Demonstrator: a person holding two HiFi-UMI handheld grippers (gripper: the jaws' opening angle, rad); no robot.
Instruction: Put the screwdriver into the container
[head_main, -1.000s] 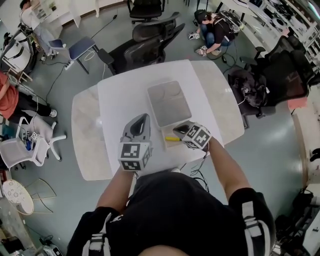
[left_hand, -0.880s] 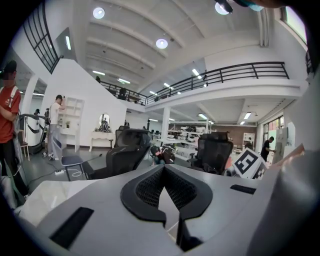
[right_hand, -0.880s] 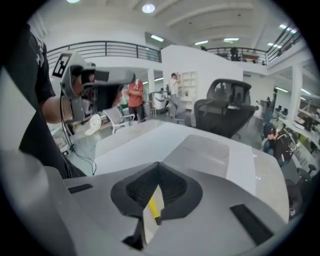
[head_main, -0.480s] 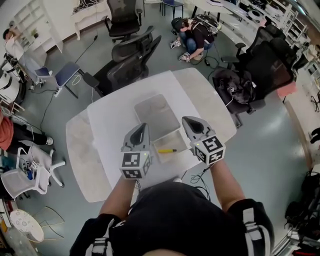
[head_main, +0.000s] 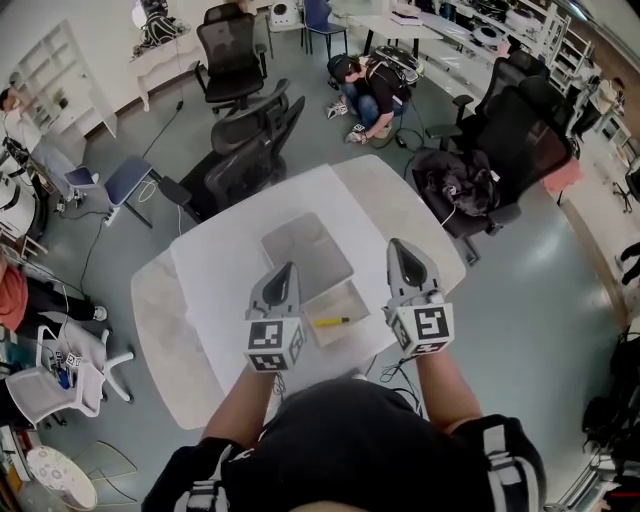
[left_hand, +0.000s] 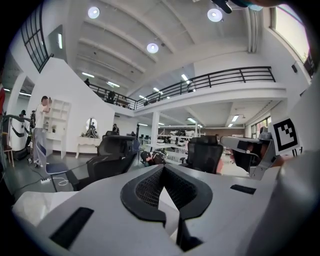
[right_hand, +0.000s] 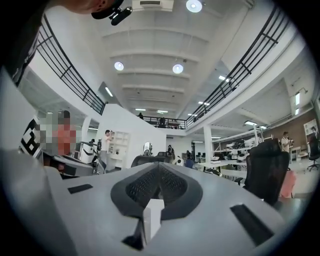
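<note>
A yellow-handled screwdriver (head_main: 331, 322) lies inside a small clear container (head_main: 350, 296) near the front of the white table (head_main: 215, 275). A flat grey square panel (head_main: 305, 250) adjoins the container's far side. My left gripper (head_main: 286, 270) hovers just left of the container, shut and empty. To the container's right is my right gripper (head_main: 401, 246), also shut with nothing in it. Both gripper views look out over the room, the left gripper (left_hand: 162, 169) and right gripper (right_hand: 159, 168) each showing closed jaws; the table and screwdriver are out of those views.
Black office chairs (head_main: 250, 130) stand behind the table, and another with dark bags (head_main: 460, 185) sits at its right. A person crouches on the floor (head_main: 370, 85) farther back. White chairs (head_main: 50, 385) stand at the left.
My right gripper was low at the screwdriver's end; it has let go and lifted away to the right. The screwdriver now rests in the container. The left gripper barely moved.
</note>
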